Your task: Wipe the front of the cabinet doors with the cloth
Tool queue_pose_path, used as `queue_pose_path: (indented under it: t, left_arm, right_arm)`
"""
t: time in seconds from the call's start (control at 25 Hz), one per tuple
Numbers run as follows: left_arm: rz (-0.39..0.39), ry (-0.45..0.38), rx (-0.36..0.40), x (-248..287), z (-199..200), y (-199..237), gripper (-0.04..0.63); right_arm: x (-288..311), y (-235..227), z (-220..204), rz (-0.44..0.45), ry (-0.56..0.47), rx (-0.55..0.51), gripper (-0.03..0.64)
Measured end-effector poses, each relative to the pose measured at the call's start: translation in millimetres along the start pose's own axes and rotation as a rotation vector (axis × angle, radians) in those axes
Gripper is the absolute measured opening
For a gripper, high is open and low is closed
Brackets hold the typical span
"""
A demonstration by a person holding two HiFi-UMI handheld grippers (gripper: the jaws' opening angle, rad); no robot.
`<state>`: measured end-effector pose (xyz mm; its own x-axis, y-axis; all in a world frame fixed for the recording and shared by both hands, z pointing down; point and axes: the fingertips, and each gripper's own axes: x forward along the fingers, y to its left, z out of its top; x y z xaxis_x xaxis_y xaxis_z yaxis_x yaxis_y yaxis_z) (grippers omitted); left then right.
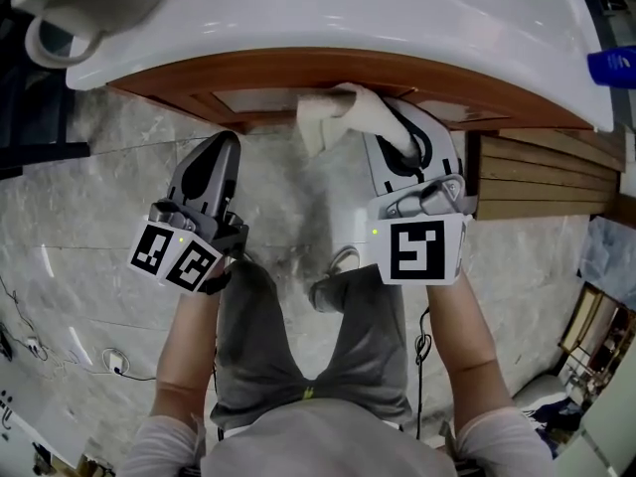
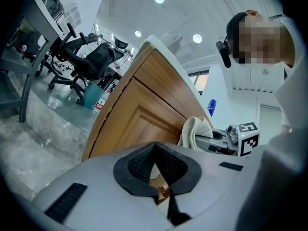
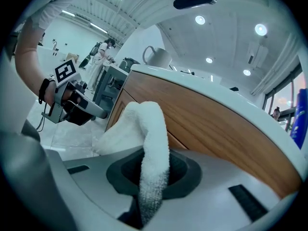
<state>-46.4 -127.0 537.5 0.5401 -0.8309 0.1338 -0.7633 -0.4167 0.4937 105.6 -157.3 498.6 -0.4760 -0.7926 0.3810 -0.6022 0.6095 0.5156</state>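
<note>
In the head view, the brown wooden cabinet doors (image 1: 258, 102) run under a white countertop (image 1: 348, 18). My right gripper (image 1: 396, 127) is shut on a white cloth (image 1: 333, 115), whose free end lies against the door front. The right gripper view shows the cloth (image 3: 151, 143) clamped between the jaws, with the cabinet (image 3: 207, 124) just beyond. My left gripper (image 1: 224, 142) is shut and holds nothing, a little short of the doors at the left. Its own view shows the panelled door (image 2: 139, 114), the cloth (image 2: 195, 129) and the right gripper (image 2: 224, 141).
A white jug (image 1: 84, 8) stands on the counter's left end and a blue bottle (image 1: 611, 66) at its right. Wooden slats (image 1: 537, 177) lie right of the cabinet. Marble floor (image 1: 79, 227) lies below me. Office chairs (image 2: 82, 61) stand far off.
</note>
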Motion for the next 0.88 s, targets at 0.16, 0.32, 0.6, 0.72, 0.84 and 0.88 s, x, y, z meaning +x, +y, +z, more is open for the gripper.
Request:
queue_pose_path:
  t: [0.16, 0.32, 0.6, 0.72, 0.84, 0.88]
  left_arm:
    - [0.001, -0.008, 0.005, 0, -2, -2, 0.015]
    - [0.012, -0.009, 0.017, -11, -7, 10, 0.015]
    - [0.076, -0.037, 0.006, -46, -25, 63, 0.015]
    - [0.084, -0.034, 0.005, -59, -38, 83, 0.015]
    - [0.082, -0.026, -0.007, -62, -55, 101, 0.015]
    - [0.082, -0.027, -0.01, -62, -59, 106, 0.015]
  right_arm:
    - [-7, 12, 2, 0.023, 0.005, 0.005, 0.072]
    - [1, 47, 18, 0.062, -0.046, 0.026, 0.072]
    - [51, 101, 48, 0.106, -0.14, 0.053, 0.072]
    - [71, 124, 61, 0.124, -0.165, 0.042, 0.072]
    - [87, 141, 62, 0.131, -0.182, 0.022, 0.072]
    - [93, 143, 61, 0.129, -0.185, 0.022, 0.072]
